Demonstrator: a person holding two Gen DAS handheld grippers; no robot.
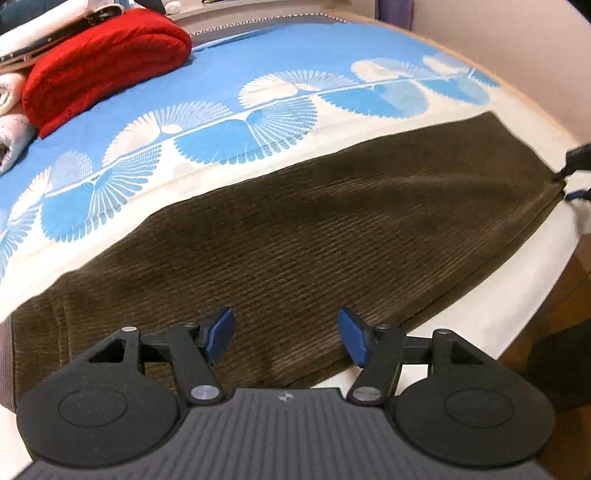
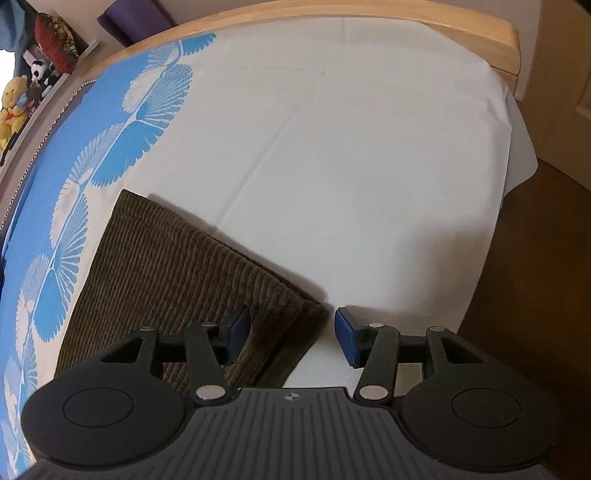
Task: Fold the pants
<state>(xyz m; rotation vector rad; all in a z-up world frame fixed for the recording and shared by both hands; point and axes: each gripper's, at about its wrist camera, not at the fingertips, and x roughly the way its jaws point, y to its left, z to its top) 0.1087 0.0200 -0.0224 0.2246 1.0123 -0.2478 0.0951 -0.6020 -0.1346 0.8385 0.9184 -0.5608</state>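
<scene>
Corduroy pants (image 1: 295, 236) beneath open left gripper (image 1: 286, 339)

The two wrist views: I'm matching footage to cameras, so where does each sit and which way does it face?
Left wrist: on the left gripper, looking down along the brown corduroy pants on the bed; its open blue pads show, and the other gripper's tip at the far right.
Right wrist: on the right gripper, above the pants' end, facing the white sheet and wooden bed frame; its open pads show.
Shared: pants, blue-patterned sheet.
</scene>
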